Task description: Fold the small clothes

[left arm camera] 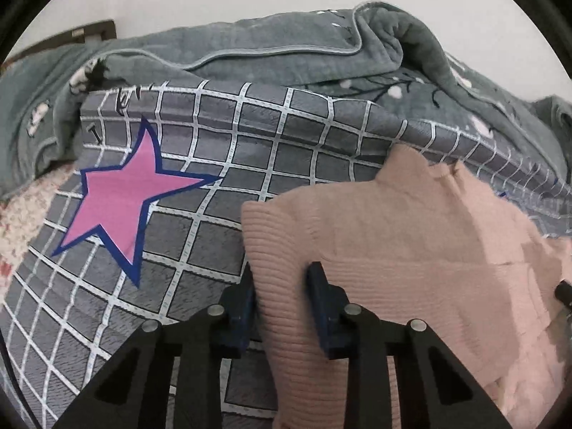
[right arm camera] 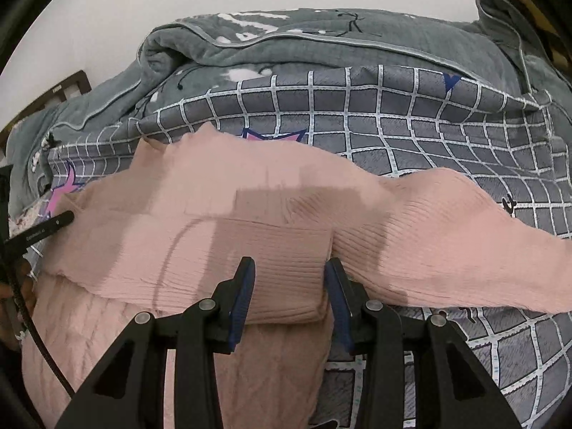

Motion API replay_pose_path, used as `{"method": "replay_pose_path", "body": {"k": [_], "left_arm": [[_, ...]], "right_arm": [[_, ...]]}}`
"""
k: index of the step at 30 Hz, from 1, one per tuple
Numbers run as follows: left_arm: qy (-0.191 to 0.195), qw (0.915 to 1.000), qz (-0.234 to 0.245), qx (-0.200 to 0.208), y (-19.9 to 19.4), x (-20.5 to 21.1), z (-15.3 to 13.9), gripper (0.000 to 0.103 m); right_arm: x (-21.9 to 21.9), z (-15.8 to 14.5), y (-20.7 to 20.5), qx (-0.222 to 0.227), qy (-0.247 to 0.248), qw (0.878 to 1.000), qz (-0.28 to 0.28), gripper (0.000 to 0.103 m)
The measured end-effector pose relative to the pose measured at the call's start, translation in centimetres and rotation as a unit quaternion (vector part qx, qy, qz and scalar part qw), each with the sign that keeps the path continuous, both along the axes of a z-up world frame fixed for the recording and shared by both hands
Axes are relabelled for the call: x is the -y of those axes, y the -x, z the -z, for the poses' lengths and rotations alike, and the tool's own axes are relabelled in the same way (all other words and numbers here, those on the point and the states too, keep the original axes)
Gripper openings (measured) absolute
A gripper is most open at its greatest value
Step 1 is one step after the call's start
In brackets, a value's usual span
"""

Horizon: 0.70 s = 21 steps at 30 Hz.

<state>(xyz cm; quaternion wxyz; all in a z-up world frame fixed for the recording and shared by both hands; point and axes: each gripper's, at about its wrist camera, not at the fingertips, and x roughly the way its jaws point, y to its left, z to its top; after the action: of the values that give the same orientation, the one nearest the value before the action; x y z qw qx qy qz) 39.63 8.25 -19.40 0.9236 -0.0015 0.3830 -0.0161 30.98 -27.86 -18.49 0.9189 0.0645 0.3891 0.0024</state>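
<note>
One pink ribbed sweater [left arm camera: 411, 236] lies on a bed covered by a grey grid sheet [left arm camera: 250, 150], with a grey-green quilt [left arm camera: 286, 50] bunched along the far side. The left wrist view shows the sweater's left edge only: a ribbed sleeve or hem runs down between the two blue-padded fingers of the left tongs [left arm camera: 280, 304], which stand part-open astride that strip; whether the pads actually pinch the knit cannot be told. This view alone shows a whole pink star [left arm camera: 125, 203] with a dark blue outline printed on the sheet, just left of the sweater, and a scrap of floral fabric [left arm camera: 21, 214] at the far left edge. The right wrist view shows much more of the sweater [right arm camera: 250, 207], spread wide across the frame with a folded layer on top and a sleeve trailing off to the right. The right tongs [right arm camera: 289, 286] are also part-open, their two fingers on either side of a ribbed cuff-like fold at the garment's near edge; contact with the cloth is likely but a firm grip cannot be confirmed. Only this view shows the other tool's black finger [right arm camera: 53, 225] resting at the sweater's left edge, a black cable [right arm camera: 32, 325] below it, and two partly hidden stars, one [right arm camera: 275, 136] above the sweater and one [right arm camera: 60, 193] at the left. A dark wooden headboard [right arm camera: 53, 89] peeks out behind the quilt.
</note>
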Motion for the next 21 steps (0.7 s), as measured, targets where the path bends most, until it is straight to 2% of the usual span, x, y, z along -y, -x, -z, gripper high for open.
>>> {"method": "replay_pose_path", "body": {"k": [4, 11, 15, 19, 21], "left_arm": [[-0.051, 0.9985, -0.013, 0.014, 0.3, 1.1, -0.3, 0.039], [-0.066, 0.9964, -0.019, 0.05, 1.8, 1.3, -1.3, 0.046], [-0.097, 0.9945, -0.01, 0.04, 1.5, 2.6, -0.6, 0.046], [-0.102, 0.9939, -0.002, 0.042, 1.6, 2.9, -0.5, 0.063], [-0.107, 0.9937, 0.0, 0.034, 1.4, 3.0, -0.3, 0.065]], "right_arm": [[-0.7, -0.2, 0.3, 0.006, 0.021, 1.0, -0.005, 0.044], [-0.5, -0.1, 0.3, 0.001, 0.026, 1.0, 0.006, 0.044], [-0.5, 0.0, 0.2, -0.005, 0.031, 0.999, 0.013, 0.044], [0.0, -1.0, 1.3, 0.014, 0.017, 1.0, 0.014, 0.044], [0.7, -1.9, 2.4, 0.022, 0.012, 1.0, 0.019, 0.044]]}}
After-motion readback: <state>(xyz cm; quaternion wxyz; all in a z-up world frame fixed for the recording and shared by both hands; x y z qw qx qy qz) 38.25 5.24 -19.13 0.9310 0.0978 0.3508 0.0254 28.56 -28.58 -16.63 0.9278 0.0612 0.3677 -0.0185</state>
